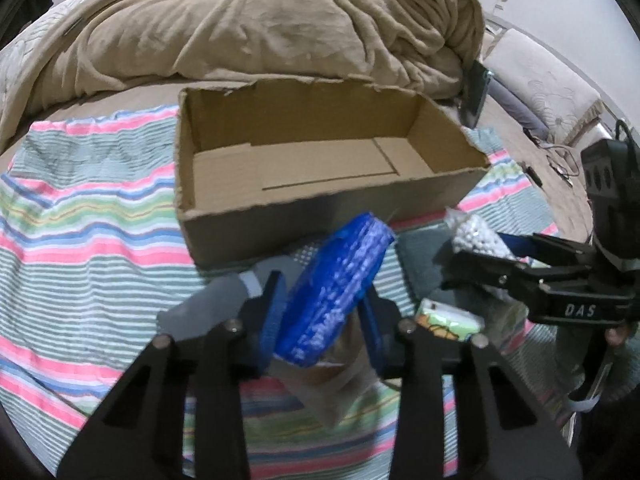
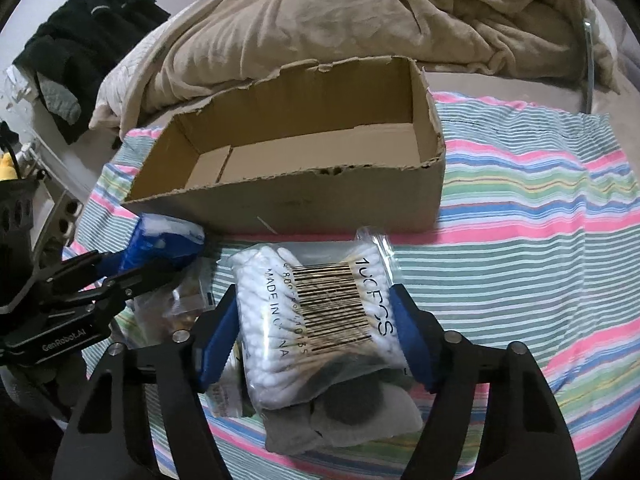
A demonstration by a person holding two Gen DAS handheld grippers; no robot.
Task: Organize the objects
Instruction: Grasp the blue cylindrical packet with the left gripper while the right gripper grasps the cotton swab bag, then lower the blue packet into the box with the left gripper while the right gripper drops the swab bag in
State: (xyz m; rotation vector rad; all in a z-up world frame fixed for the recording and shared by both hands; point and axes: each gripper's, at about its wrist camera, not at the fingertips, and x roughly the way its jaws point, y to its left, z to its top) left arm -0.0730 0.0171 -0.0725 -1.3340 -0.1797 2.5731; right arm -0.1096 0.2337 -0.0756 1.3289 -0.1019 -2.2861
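Observation:
An open cardboard box (image 1: 224,236) stands on a striped cloth; it also shows in the right wrist view (image 2: 320,204), and its inside looks bare. My left gripper (image 1: 320,312) is shut on a blue packet (image 1: 340,284) and holds it just in front of the box; the packet also shows in the right wrist view (image 2: 160,242). My right gripper (image 2: 312,328) is shut on a clear bag of cotton swabs (image 2: 308,320) with a barcode label, in front of the box. The bag shows in the left wrist view (image 1: 474,236), in the right gripper (image 1: 480,256).
The striped cloth (image 1: 80,240) lies on a bed, with a rumpled beige blanket (image 1: 240,24) behind the box. Grey socks (image 2: 340,412) and small clear packets (image 2: 184,304) lie under the grippers. A small green-and-white packet (image 1: 448,320) lies by the left gripper. Dark clothes (image 2: 92,40) hang far left.

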